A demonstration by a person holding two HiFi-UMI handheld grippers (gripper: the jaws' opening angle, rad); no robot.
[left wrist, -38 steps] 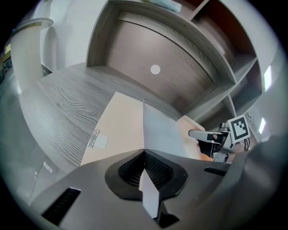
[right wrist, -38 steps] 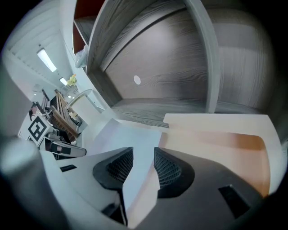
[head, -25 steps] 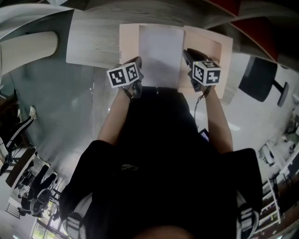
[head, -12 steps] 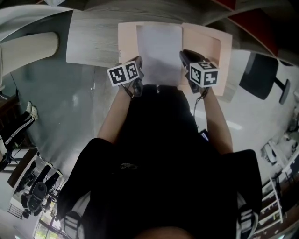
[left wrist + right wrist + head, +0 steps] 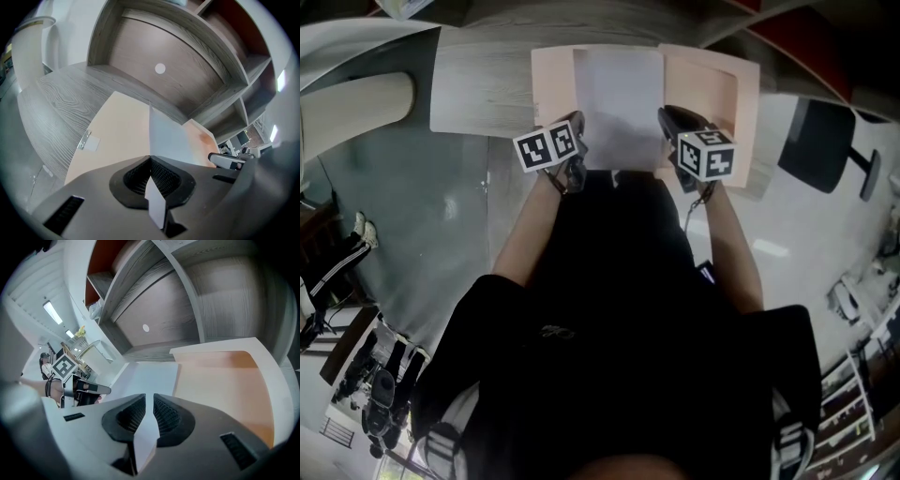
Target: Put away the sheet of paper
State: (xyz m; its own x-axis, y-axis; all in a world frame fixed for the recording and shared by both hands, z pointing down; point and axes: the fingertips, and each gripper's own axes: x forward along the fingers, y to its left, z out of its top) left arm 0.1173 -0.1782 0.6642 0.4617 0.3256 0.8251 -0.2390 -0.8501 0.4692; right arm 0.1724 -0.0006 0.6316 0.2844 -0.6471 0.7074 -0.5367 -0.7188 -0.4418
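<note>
Pinching the near left corner of the sheet of paper (image 5: 169, 135), the left gripper (image 5: 150, 159) has its jaws fully together on it, and a sliver of the sheet sticks back between the ribbed pads; the right gripper (image 5: 149, 401) is at the sheet's near right corner with its jaws closing, a narrow gap showing between the pads, the paper's edge running through that gap and not yet pressed; in the head view both grippers sit at the near edge of the sheet, one at each corner, their marker cubes turned upward; the white sheet lies flat over the middle of an open peach folder (image 5: 717, 86), covering its fold and part of each leaf; the folder's right leaf is bare, with a paler border round a deeper peach panel, and its left leaf carries a small white label (image 5: 89, 140) with a metal clip at one end; the folder rests on a grey wood-grain desk (image 5: 478, 84), its right leaf reaching past the desk's right end; behind the desk rises a grey shelf unit (image 5: 187, 70) with a round white dot on its back panel; a black office chair (image 5: 820, 150) stands off to the right, well apart from the desk.
</note>
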